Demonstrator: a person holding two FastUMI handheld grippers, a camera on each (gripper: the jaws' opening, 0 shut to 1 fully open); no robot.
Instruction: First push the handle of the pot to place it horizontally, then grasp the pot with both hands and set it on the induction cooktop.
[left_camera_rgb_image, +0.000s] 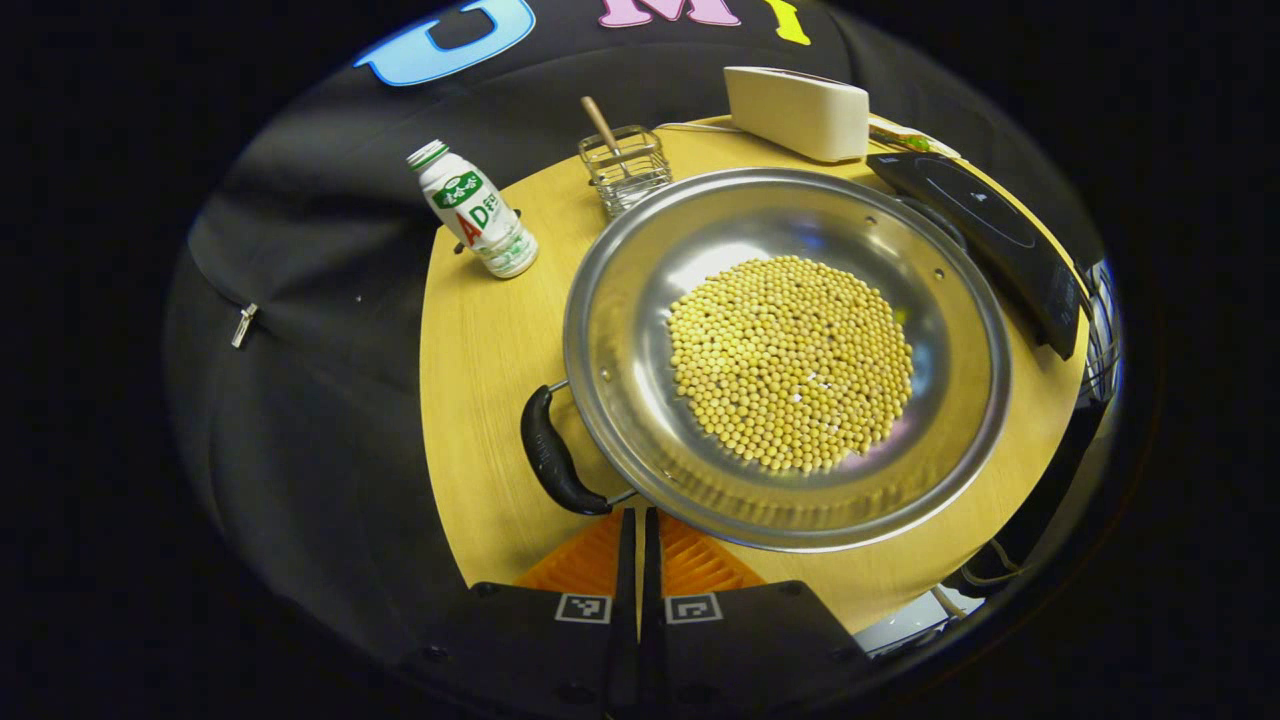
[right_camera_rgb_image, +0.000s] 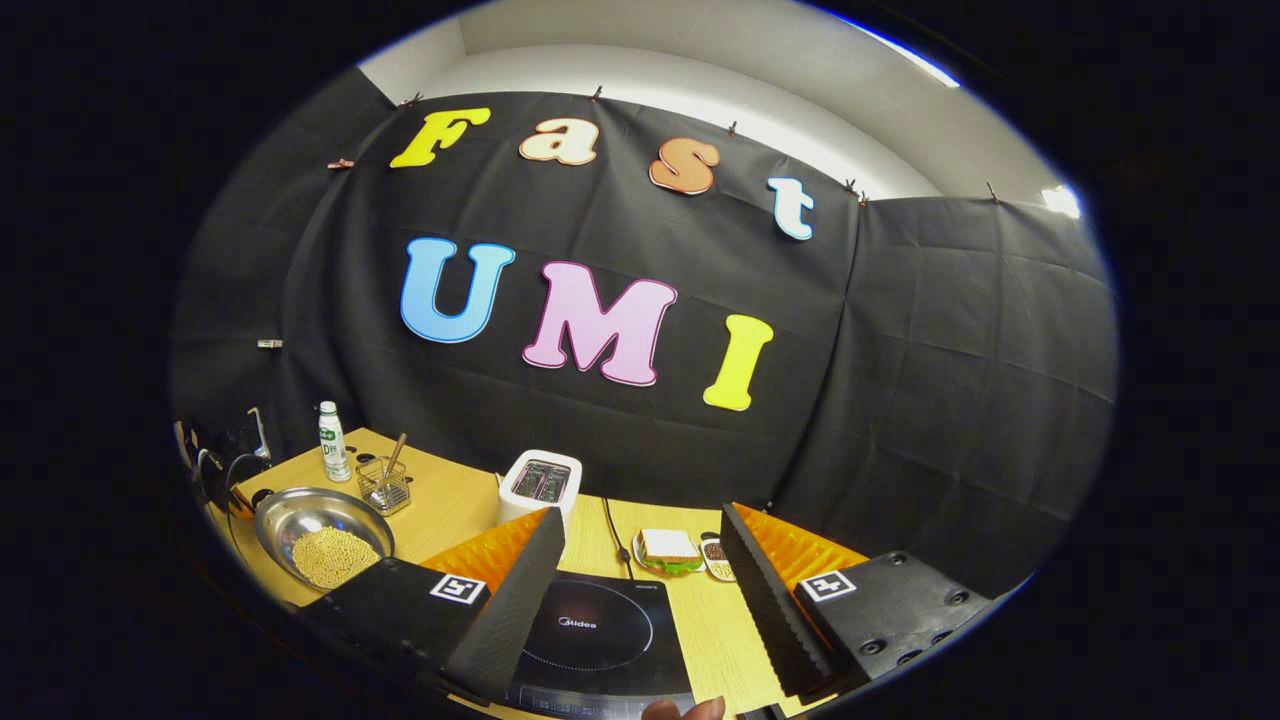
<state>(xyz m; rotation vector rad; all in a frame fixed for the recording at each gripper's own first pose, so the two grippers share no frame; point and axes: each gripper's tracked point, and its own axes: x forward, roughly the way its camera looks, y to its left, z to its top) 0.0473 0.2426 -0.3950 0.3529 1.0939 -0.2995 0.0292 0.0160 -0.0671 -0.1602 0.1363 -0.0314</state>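
The left gripper had its jaws closed together, empty, just beside the near end of the pot's black handle; the bean-filled pot sat on the wooden surface, left of the induction cooktop. The handle-pushing step seemed in hand. The right gripper, jaws wide open, hovered over the cooktop, well apart from the pot, and would next need to travel left to its rim.

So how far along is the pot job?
Early. The pot of beans sits on the table, off the cooktop. The shut left gripper is right at the pot handle, apparently to push it. The right gripper hangs open above the cooktop. Gripping and moving remain.
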